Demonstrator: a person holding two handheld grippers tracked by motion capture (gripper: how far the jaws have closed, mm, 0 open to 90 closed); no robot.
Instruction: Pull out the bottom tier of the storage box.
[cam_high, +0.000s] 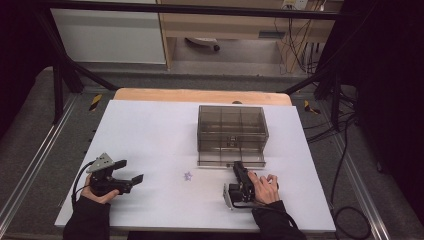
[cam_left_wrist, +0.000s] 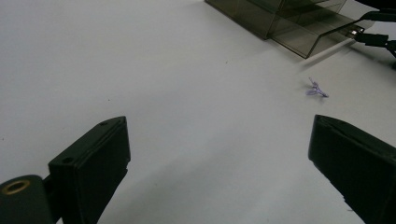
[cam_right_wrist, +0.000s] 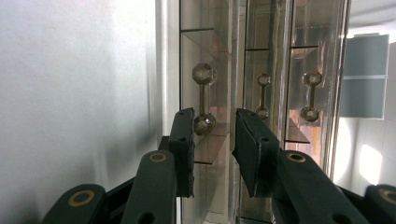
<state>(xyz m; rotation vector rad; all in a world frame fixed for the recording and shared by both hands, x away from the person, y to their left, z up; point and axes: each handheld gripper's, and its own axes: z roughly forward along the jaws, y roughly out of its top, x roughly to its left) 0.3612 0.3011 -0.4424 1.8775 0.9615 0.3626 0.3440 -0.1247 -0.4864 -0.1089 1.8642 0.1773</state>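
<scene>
A smoky clear drawer box (cam_high: 231, 127) stands mid-table, its bottom drawer (cam_high: 215, 161) pulled out a little. My right gripper (cam_high: 237, 166) lies on its side at that drawer's front. In the right gripper view its jaws (cam_right_wrist: 214, 126) stand a narrow gap apart around the lower knob of the drawer handle (cam_right_wrist: 204, 100); the knob sits by the left pad, and a sliver of space shows at the right pad. My left gripper (cam_high: 131, 170) rests at the table's left, wide open and empty (cam_left_wrist: 219, 154). A tiny purple piece (cam_high: 188, 175) (cam_left_wrist: 316, 89) lies between the hands.
The white table sheet (cam_high: 150, 130) has bare room to the left of the box and behind the left gripper. Black frame posts (cam_high: 57, 85) stand at the back corners. Cables (cam_high: 345, 165) run over the floor at the right.
</scene>
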